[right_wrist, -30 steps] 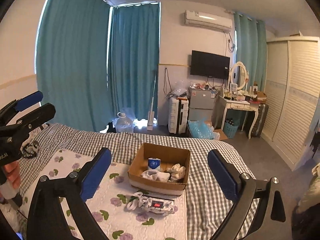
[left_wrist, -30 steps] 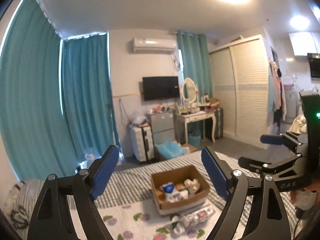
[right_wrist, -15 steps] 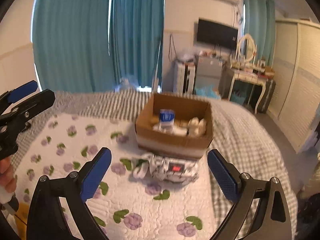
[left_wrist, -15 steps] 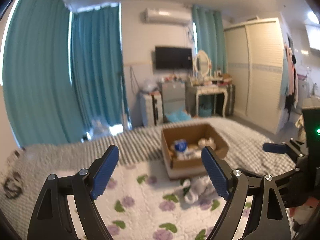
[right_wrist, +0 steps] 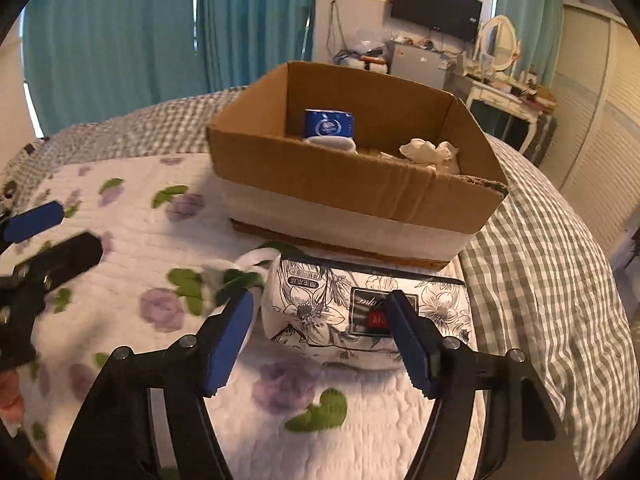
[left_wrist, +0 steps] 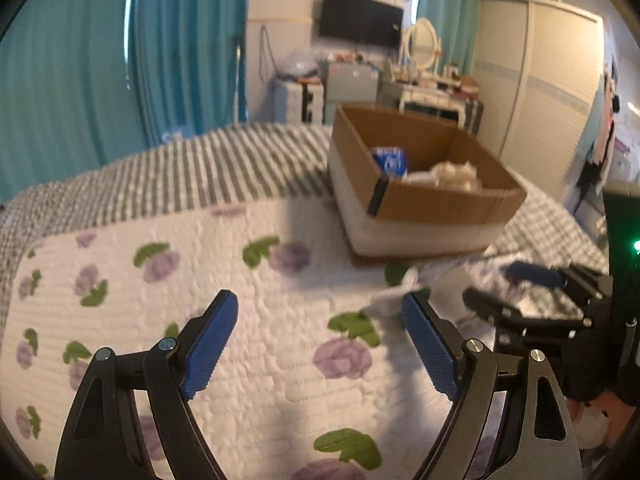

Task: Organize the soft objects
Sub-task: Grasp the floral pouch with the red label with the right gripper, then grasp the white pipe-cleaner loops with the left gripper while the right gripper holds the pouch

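Note:
A soft white pack with a black flower print point(right_wrist: 360, 312) lies on the flowered quilt point(right_wrist: 132, 216), just in front of a cardboard box point(right_wrist: 352, 184). The box holds a blue tissue pack point(right_wrist: 329, 123) and crumpled white cloth point(right_wrist: 430, 150). My right gripper point(right_wrist: 320, 332) is open, its fingers on either side of the printed pack's near edge. My left gripper point(left_wrist: 320, 340) is open and empty above the quilt, left of the pack; the box point(left_wrist: 420, 196) is ahead to the right. The right gripper point(left_wrist: 532, 296) shows at the right edge of the left wrist view.
A grey checked blanket point(right_wrist: 552, 264) covers the bed around the quilt. Teal curtains point(right_wrist: 160, 32), a wall TV point(right_wrist: 436, 6), a dressing table point(right_wrist: 504, 92) and a wardrobe point(left_wrist: 540, 80) stand beyond the bed.
Both grippers have dropped and moved forward toward the bed. The right gripper now straddles the printed pack; the box looms much closer in both views.

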Demonstrator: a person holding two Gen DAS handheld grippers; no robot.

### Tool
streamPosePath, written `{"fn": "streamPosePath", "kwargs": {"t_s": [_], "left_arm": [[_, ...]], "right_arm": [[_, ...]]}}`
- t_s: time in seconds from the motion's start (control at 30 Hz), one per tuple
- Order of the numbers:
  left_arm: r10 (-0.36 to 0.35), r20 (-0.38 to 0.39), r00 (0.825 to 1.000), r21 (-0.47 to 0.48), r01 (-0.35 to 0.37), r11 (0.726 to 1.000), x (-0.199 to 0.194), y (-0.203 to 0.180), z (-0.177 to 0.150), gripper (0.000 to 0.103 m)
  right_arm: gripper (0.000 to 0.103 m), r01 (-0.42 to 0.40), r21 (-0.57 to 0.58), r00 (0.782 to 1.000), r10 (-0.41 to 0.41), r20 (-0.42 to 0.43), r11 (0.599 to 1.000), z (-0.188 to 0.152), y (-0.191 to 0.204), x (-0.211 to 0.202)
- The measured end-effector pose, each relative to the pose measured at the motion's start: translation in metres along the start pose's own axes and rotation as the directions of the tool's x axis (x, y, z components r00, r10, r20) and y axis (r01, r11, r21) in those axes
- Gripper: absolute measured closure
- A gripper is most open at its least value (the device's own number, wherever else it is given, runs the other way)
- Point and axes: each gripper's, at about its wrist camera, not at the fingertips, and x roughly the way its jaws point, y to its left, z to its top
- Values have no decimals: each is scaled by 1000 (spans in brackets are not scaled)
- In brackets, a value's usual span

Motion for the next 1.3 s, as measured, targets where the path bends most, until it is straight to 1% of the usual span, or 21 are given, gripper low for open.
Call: {"fn": "streamPosePath", "kwargs": {"t_s": [0.1, 0.17, 0.3, 0.4, 0.47, 0.53, 0.6, 0.7, 0.8, 0.87, 0.9, 1.0, 1.03, 1.07, 1.1, 1.13, 1.17, 1.2, 1.23, 1.3], "left_arm": [[-16, -40, 999, 10, 16, 1000, 11, 1, -10, 17], [-10, -56, 998, 18, 11, 1000, 15, -1, -12, 17], [-8, -71, 997, 21, 9, 1000, 21, -5, -13, 17], [-14, -90, 996, 30, 16, 999, 26, -15, -14, 17], [-13, -99, 995, 43, 17, 999, 28, -23, -16, 17], [-2, -105, 994, 64, 9, 998, 32, -32, -17, 17], [-1, -121, 993, 81, 11, 997, 36, -42, -22, 17], [-41, -155, 987, 72, 52, 996, 41, -54, -24, 17], [-79, -173, 982, 29, 85, 996, 46, -65, -21, 17], [-79, -184, 980, 12, 82, 997, 53, -70, -18, 17], [-76, -194, 978, 12, 79, 997, 58, -73, -17, 20], [-72, -203, 977, 2, 74, 997, 75, -77, -18, 20], [-65, -210, 976, 1, 66, 998, 79, -76, -18, 23], [-62, -212, 975, 2, 64, 998, 82, -76, -19, 30], [-60, -214, 975, 3, 62, 998, 84, -76, -20, 50], [-57, -222, 973, 8, 61, 998, 87, -76, -22, 63], [-63, -226, 972, 10, 67, 998, 87, -76, -22, 66], [-77, -221, 972, 9, 81, 997, 86, -76, -23, 72], [-91, -208, 974, 11, 95, 995, 82, -77, -24, 74], [-94, -184, 978, 41, 104, 994, 71, -81, -23, 74]], "right_arm": [[33, 8, 21, 1000, -8, -15, 1000, -14, -1, 14], [32, 19, 16, 1000, -19, -10, 1000, -20, -1, 18], [33, 12, 48, 1000, -11, -12, 999, -18, -11, 18], [41, 2, 62, 1000, -4, 26, 998, -22, -17, 10], [48, -9, 79, 999, 5, 54, 997, -24, -23, 2], [61, -32, 120, 995, 20, 102, 992, -27, -34, -10], [65, -19, 132, 988, -2, 155, 991, -29, -43, -28], [66, -5, 138, 980, -23, 196, 990, -32, -56, -45], [66, 7, 154, 975, -42, 220, 988, -30, -67, -52], [66, 12, 158, 971, -49, 233, 987, -29, -73, -51], [66, 13, 159, 972, -50, 227, 987, -30, -75, -48], [66, -4, 176, 977, -34, 212, 984, -34, -79, -41], [66, -5, 176, 977, -33, 213, 984, -34, -81, -41], [66, -7, 173, 976, -31, 214, 985, -34, -81, -41], [66, -7, 170, 976, -30, 215, 985, -33, -81, -41], [66, -7, 169, 976, -31, 218, 986, -33, -81, -41], [66, -11, 170, 976, -27, 217, 985, -33, -82, -41], [66, -15, 170, 976, -23, 215, 985, -33, -82, -40], [66, -15, 169, 976, -22, 215, 985, -33, -81, -40], [66, -18, 163, 977, -18, 213, 986, -33, -80, -41]]}}
